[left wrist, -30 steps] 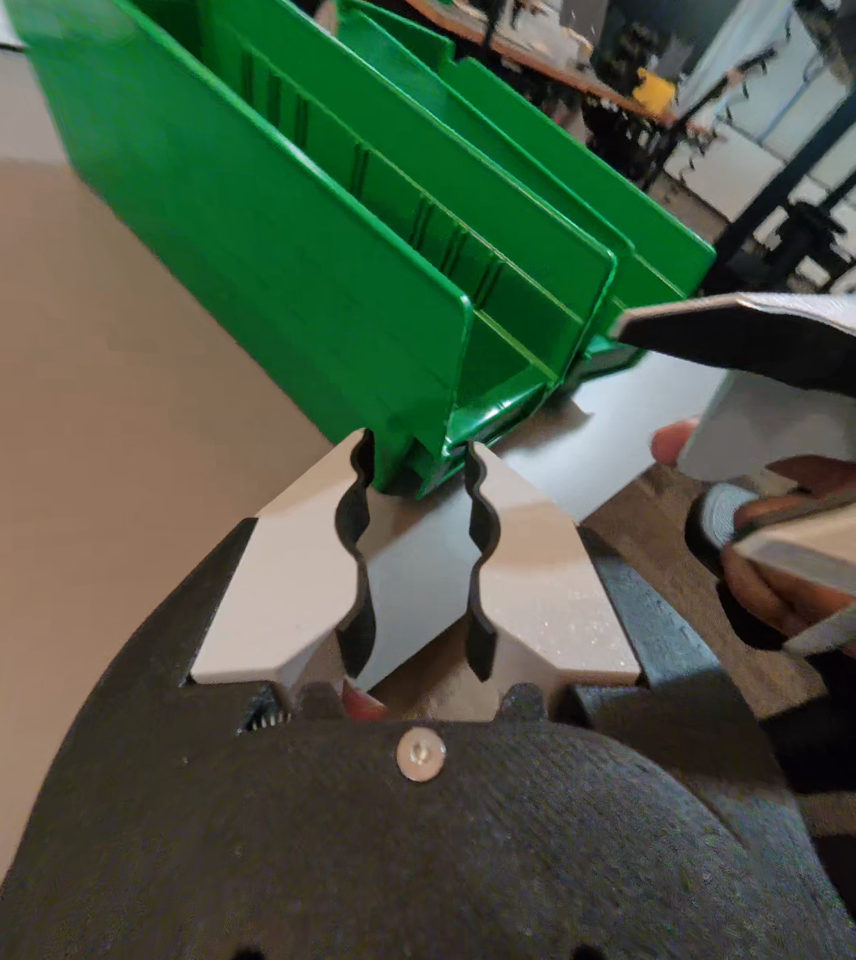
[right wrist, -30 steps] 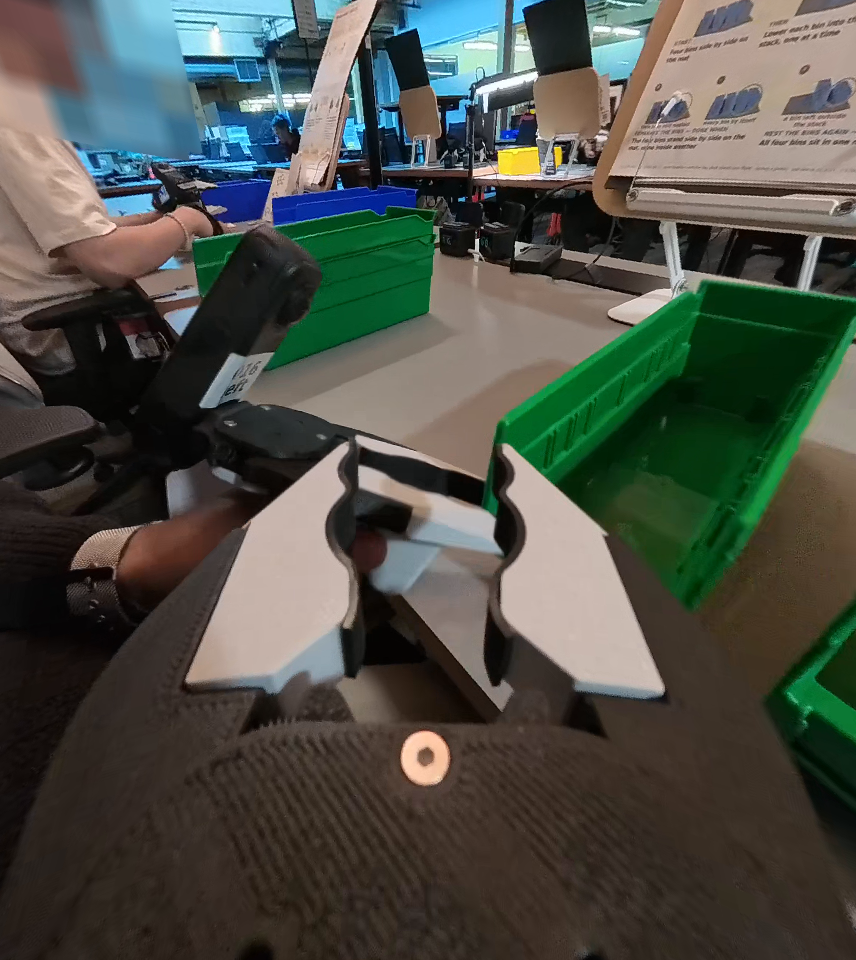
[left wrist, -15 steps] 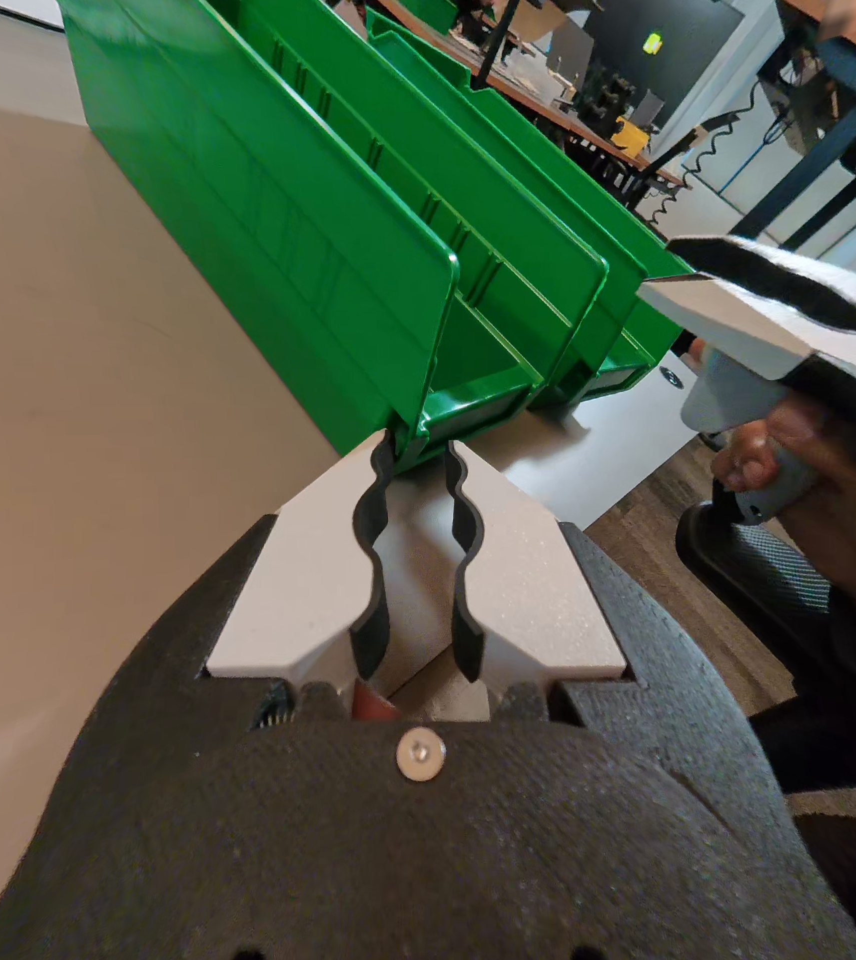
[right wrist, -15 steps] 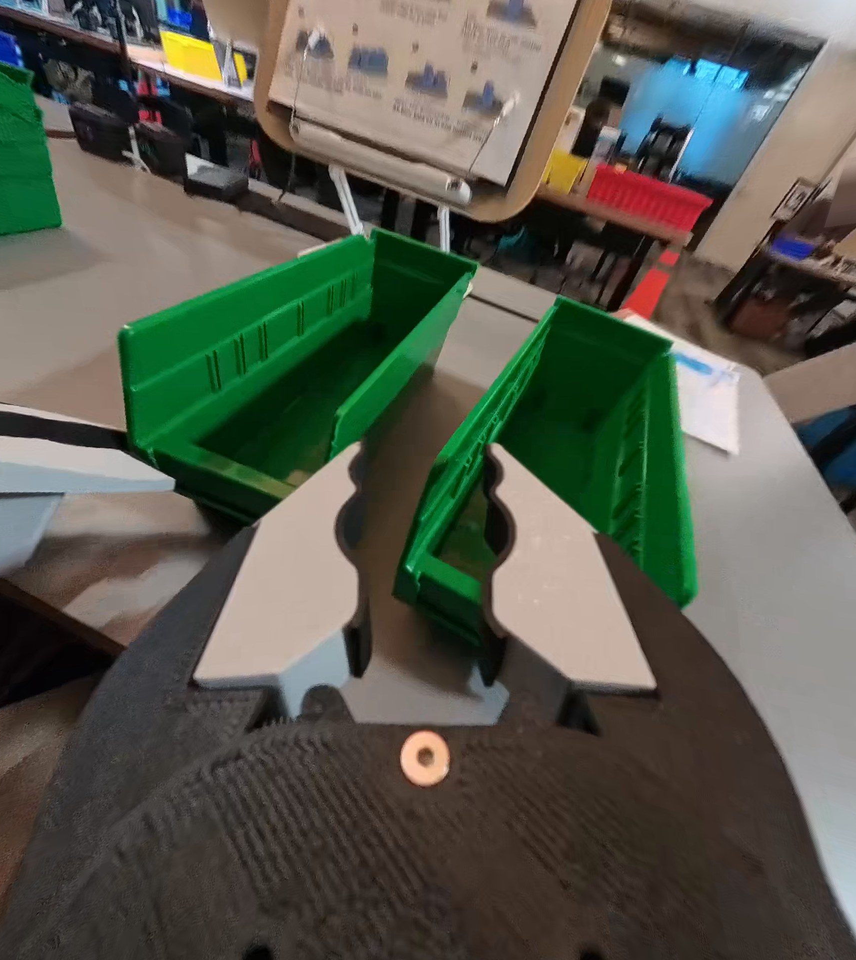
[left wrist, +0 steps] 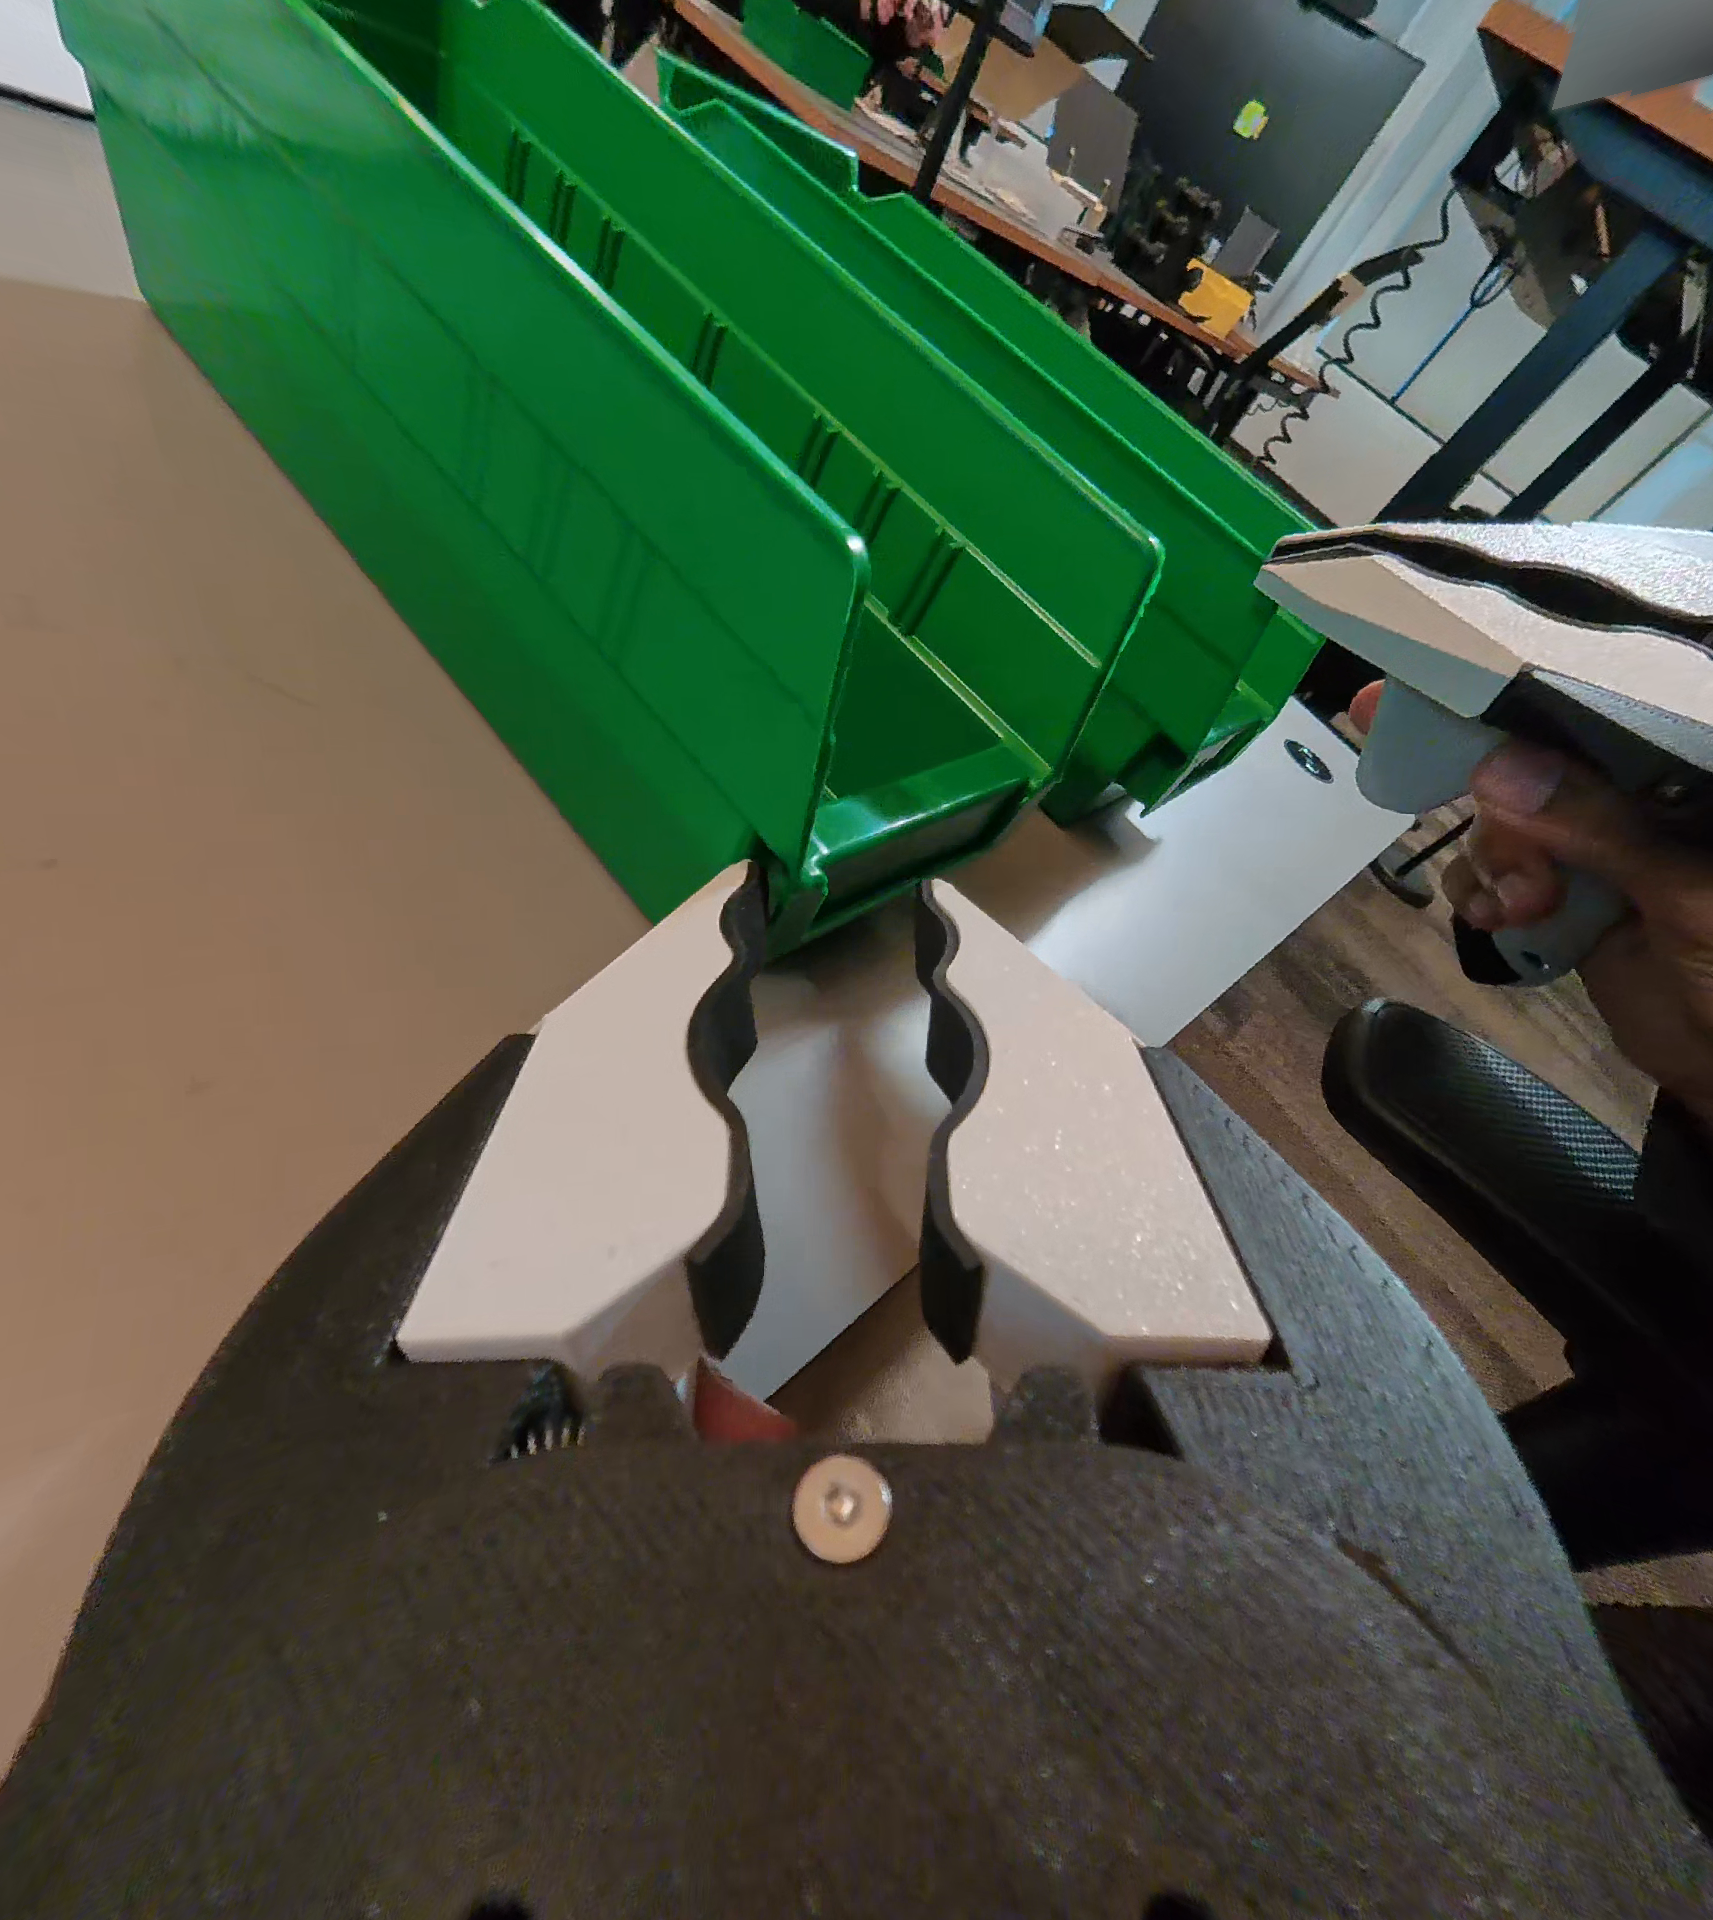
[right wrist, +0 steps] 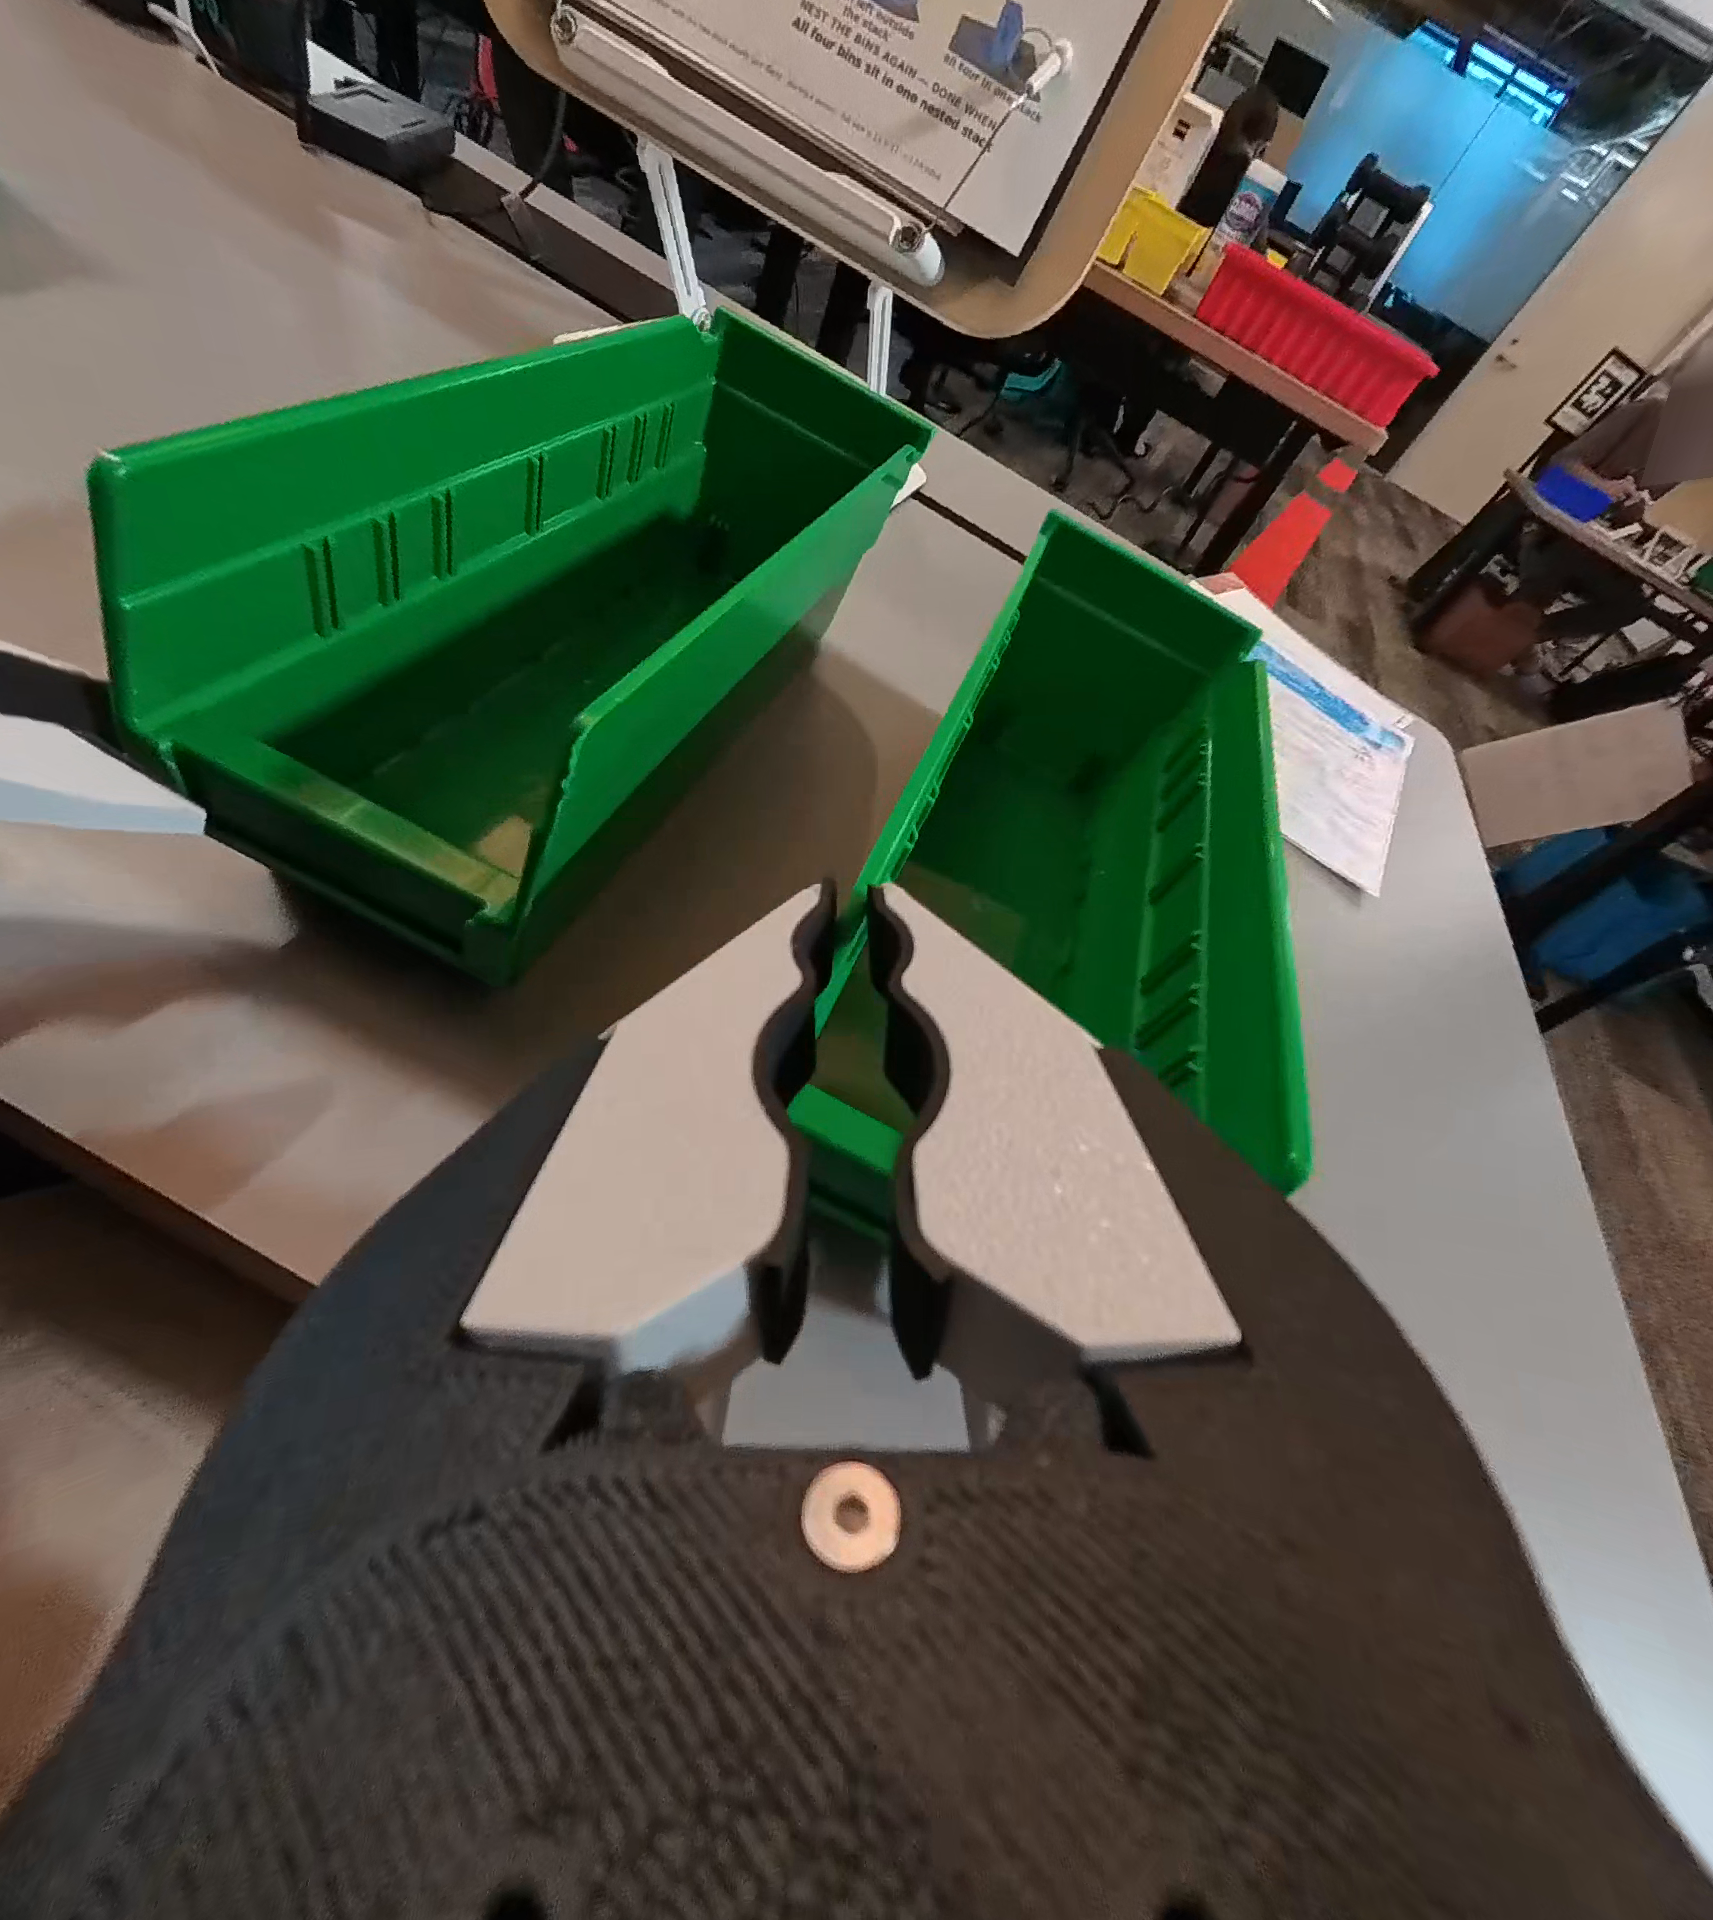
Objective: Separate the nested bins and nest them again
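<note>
Two green bins stand apart on the table. My left gripper (left wrist: pixel 836 904) is open, its tips on either side of the front left corner of the left bin (left wrist: pixel 519 468), whose front lip sits just at the gap. That bin also shows in the right wrist view (right wrist: pixel 416 540), with my left gripper (right wrist: pixel 31 769) at its front left. My right gripper (right wrist: pixel 852 909) is shut on the left wall of the right bin (right wrist: pixel 1236 883), near its front corner. The right gripper also shows in the left wrist view (left wrist: pixel 1283 577), at the front of the far bin (left wrist: pixel 1216 540).
An instruction board on a white stand (right wrist: pixel 779 104) is behind the bins. A printed sheet (right wrist: pixel 1340 769) lies right of the right bin. The table's front edge (right wrist: pixel 156 1216) is close to me. A black chair (left wrist: pixel 1475 1122) is below the right gripper.
My right gripper swung from pointing left over to the right bin and closed on its left wall. My left gripper stayed at the left bin's front corner and drew back slightly.
</note>
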